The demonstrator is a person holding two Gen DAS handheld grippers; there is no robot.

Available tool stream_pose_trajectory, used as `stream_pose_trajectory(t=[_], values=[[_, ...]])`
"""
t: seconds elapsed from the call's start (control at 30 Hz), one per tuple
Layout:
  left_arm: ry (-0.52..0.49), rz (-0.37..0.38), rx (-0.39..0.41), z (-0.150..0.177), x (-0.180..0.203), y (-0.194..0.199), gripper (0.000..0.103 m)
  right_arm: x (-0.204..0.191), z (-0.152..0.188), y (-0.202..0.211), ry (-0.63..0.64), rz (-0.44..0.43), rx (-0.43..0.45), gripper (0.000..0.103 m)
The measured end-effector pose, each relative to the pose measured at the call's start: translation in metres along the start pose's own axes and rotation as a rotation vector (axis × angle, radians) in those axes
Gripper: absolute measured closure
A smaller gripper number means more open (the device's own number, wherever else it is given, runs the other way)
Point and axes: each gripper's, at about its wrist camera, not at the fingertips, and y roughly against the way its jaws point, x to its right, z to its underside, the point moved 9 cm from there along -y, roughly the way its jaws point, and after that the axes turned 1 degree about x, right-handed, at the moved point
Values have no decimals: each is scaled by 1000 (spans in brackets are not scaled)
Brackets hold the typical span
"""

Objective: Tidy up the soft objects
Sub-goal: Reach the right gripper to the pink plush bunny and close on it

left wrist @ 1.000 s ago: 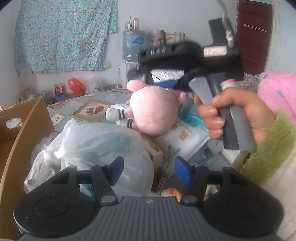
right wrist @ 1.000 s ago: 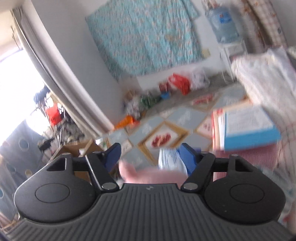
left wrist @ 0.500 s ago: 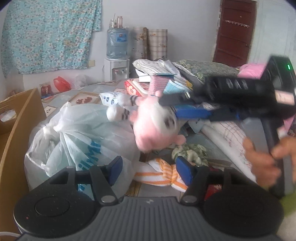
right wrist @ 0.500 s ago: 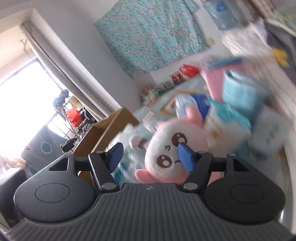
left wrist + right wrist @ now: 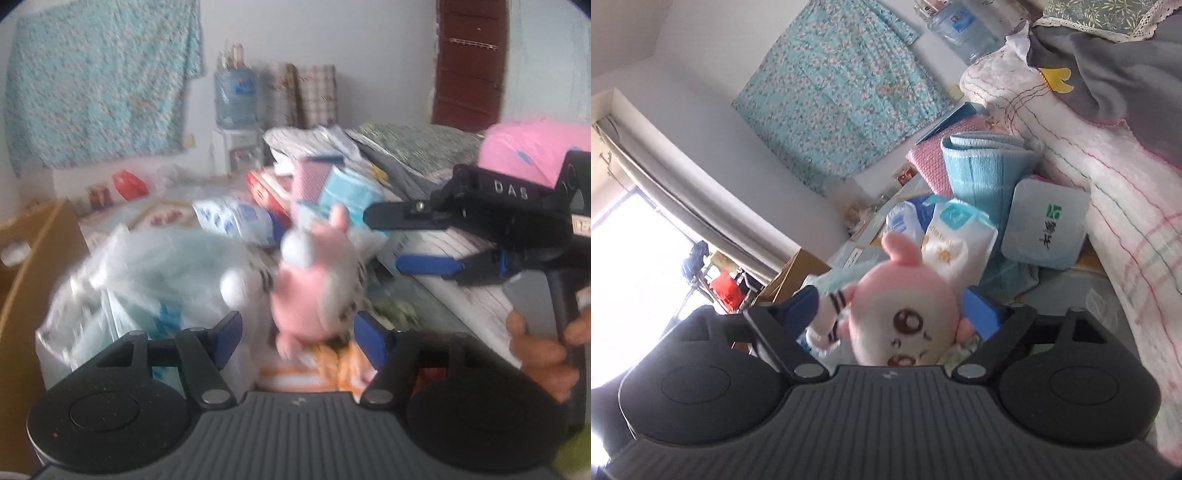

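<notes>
A pink and white plush toy point(image 5: 314, 291), blurred by motion, hangs just above an orange-striped soft thing point(image 5: 325, 365), in line with the gap of my left gripper point(image 5: 299, 332). That gripper's jaws are opening, and their pads do not press on the toy. My right gripper point(image 5: 384, 240) reaches in from the right, held by a hand point(image 5: 535, 343). Its jaws are opening and, in the left wrist view, its fingertips point(image 5: 424, 264) stand clear of the toy. In the right wrist view the plush toy point(image 5: 905, 317) fills the gap of the right gripper point(image 5: 890, 314), face toward the camera.
A full white plastic bag point(image 5: 147, 280) lies left of the toy, beside a cardboard box point(image 5: 37, 277). Behind are tissue packs point(image 5: 1045, 225), a rolled blue towel point(image 5: 990, 166) and a striped quilt point(image 5: 1115, 206) along the right. A water dispenser bottle point(image 5: 236, 96) stands by the wall.
The right gripper's jaws have spread and the plush toy has left their grip. The toy has dropped lower, towards the left gripper's fingers. The left jaws have widened slightly.
</notes>
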Motion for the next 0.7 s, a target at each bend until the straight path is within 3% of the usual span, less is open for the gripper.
stream_pose_trajectory(t=[0.23,0.33,0.43,0.5,0.7], values=[[-5,-52,-60,-12,0,-38,28,6,-6,-51,-70,-28,-48,13],[-1,-30,-62,-16,5,-47,25,7,-4,-63,-79,-47,-58,13],[-22,-31,-52,-21,9,-49,23,10,-8,-64,-100,-63,-43,22],[-21,-17,-59,-21,11,-49,23,11,-9,-64,-98,-57,-33,37],[14,33,-73,-22,15,-41,23,0,-12,-57,-83,-85,-21,41]])
